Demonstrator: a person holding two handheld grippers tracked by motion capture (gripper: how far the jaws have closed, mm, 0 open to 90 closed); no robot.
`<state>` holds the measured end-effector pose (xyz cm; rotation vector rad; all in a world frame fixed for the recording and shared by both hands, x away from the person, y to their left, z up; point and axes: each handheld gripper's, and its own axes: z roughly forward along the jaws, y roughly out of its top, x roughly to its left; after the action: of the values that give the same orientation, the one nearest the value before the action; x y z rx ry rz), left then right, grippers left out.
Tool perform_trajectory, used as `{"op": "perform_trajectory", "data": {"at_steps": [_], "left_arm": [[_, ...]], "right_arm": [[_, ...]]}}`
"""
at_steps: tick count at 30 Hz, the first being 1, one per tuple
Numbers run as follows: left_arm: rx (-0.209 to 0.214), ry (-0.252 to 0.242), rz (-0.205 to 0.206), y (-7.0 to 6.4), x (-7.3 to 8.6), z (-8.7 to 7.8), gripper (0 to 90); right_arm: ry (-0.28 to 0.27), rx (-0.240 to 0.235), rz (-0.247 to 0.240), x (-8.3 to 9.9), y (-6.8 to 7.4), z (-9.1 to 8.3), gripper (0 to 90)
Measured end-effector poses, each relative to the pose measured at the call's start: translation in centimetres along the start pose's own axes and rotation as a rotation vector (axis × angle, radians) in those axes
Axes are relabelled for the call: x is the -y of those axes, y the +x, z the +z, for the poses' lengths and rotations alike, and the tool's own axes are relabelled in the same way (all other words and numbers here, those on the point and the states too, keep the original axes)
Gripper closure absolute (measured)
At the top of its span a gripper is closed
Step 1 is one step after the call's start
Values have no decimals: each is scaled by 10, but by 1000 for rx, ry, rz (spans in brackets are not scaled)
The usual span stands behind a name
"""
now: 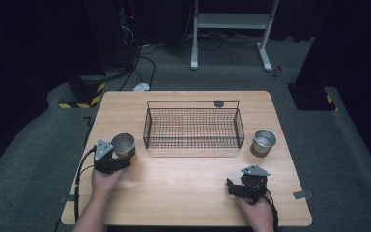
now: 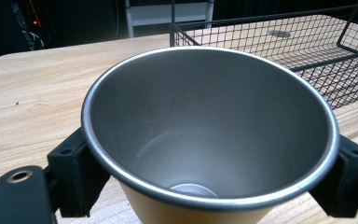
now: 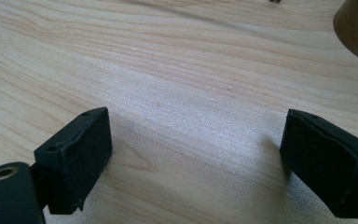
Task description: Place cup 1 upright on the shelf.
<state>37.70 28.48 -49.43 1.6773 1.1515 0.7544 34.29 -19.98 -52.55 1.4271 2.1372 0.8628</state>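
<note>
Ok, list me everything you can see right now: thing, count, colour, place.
cup: 1, steel inside, yellow-orange outside, table's left, between the left jaws
second cup: 1, steel, right of basket
wire basket: 1, black, table centre, empty
table: 1, light wood
white stand: 1, floor behind table
left gripper: 1, black, shut on cup
right gripper: 1, black, open over bare table, front right
hands: 2, bottom edge

Two metal cups are sitting on the table (image 1: 183, 193): the orange-sided cup (image 1: 123, 145) at about eight o'clock and the silver cup (image 1: 263, 142) at about three o'clock. One wire basket (image 1: 193, 126) is standing near twelve o'clock. Two grippers are showing, the left gripper (image 1: 121, 162) and the right gripper (image 1: 230, 186).
</note>
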Motion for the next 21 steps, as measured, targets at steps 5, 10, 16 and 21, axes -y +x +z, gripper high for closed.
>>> {"op": "perform_trajectory", "data": {"at_steps": [5, 10, 16, 21], "left_arm": [[-5, -5, 4, -1, 0, -1, 140], [-2, -21, -2, -1, -1, -6, 141], [9, -44, 0, -5, -4, -14, 141], [25, -51, 1, -9, -7, -21, 141]], "right_arm": [[0, 0, 0, 0, 0, 0, 90], [0, 0, 0, 0, 0, 0, 90], [0, 0, 0, 0, 0, 0, 90], [-1, 0, -1, 0, 0, 0, 90]]}}
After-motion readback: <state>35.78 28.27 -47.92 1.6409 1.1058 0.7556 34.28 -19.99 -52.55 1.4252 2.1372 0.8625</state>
